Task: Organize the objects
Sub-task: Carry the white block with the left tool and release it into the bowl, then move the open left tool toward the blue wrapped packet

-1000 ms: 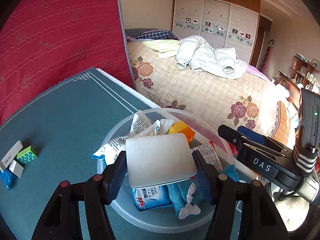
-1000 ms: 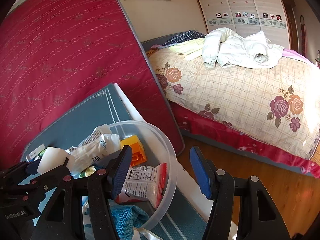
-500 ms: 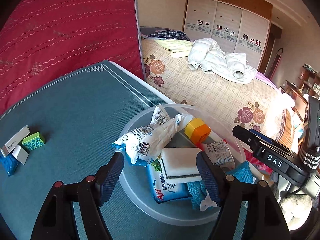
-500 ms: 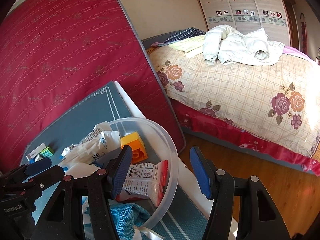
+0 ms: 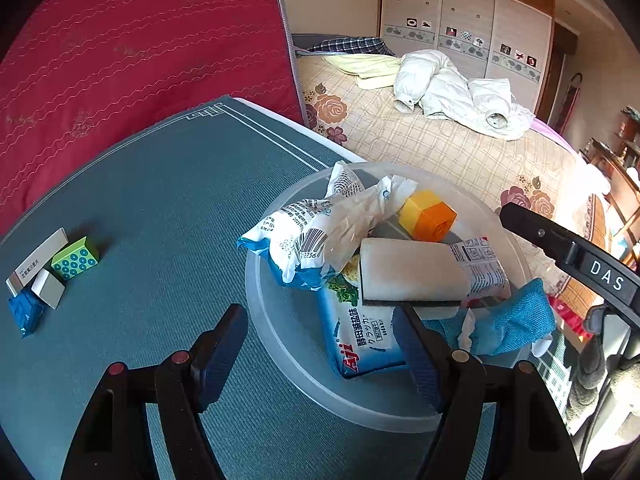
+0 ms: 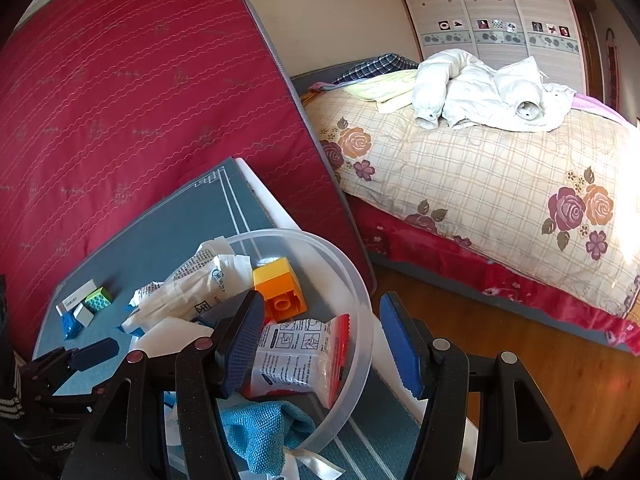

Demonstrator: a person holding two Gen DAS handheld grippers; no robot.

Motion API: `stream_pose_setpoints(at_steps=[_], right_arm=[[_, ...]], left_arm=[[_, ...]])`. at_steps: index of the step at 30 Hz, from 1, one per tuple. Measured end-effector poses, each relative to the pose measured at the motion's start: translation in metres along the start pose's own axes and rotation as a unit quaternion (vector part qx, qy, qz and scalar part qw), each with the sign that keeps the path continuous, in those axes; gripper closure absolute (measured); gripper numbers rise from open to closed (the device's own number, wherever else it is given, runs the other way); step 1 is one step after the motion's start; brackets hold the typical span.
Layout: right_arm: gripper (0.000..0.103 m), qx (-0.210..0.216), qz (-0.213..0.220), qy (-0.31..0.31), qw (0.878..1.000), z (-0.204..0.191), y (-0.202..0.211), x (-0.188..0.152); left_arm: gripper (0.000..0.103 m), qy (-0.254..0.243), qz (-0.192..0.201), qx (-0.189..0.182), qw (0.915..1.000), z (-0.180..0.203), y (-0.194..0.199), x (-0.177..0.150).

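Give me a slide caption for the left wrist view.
Open left tool over clear plastic bowl holding white sponge, orange block.

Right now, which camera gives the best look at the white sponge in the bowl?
The left wrist view: the white sponge lies in full sight on top of the pile, dark underside showing. In the right wrist view only a white corner peeks out behind the tongs.
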State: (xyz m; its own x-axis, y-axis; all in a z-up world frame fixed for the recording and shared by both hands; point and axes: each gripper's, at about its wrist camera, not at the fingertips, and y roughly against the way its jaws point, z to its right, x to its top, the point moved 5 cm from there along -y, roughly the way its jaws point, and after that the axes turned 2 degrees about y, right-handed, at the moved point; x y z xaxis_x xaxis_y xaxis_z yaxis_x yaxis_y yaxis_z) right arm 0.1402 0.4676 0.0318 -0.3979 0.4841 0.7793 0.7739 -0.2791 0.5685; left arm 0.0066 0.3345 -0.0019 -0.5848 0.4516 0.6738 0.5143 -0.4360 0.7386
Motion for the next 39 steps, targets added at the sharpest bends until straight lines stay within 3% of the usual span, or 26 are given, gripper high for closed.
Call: stream_pose_setpoints(at_steps=[9,16,25,33,39], right_arm=[[0.042,-0.001,-0.002,0.001,1.000,-0.004,0.001,-0.001],[0.042,0.009,-0.005,0.013,1.000,-0.015,0.002,-0.002],[0.041,0.021,-0.022,0.046,0.998,-0.040,-0.002,-0.012],[0.041,-0.028,-0.042,0.113,0.992,-0.058,-0.014,-0.022],[0.040,-0.035,-0.044,0.113,0.992,-0.062,-0.015,-0.023]], left_arm=[[0.020,0.014,-0.010,0.004,0.9998,-0.006,-0.008,-0.002],[0.014,0.034,0.004,0.000,0.9994,-0.021,0.005,-0.002],[0.013,0.065,0.011,0.006,0.9978,-0.049,0.019,-0.007],[0.012,0.095,0.017,0.015,0.9953,-0.079,0.029,-0.015],[0.012,0.114,0.021,0.023,0.9930,-0.101,0.035,-0.020]])
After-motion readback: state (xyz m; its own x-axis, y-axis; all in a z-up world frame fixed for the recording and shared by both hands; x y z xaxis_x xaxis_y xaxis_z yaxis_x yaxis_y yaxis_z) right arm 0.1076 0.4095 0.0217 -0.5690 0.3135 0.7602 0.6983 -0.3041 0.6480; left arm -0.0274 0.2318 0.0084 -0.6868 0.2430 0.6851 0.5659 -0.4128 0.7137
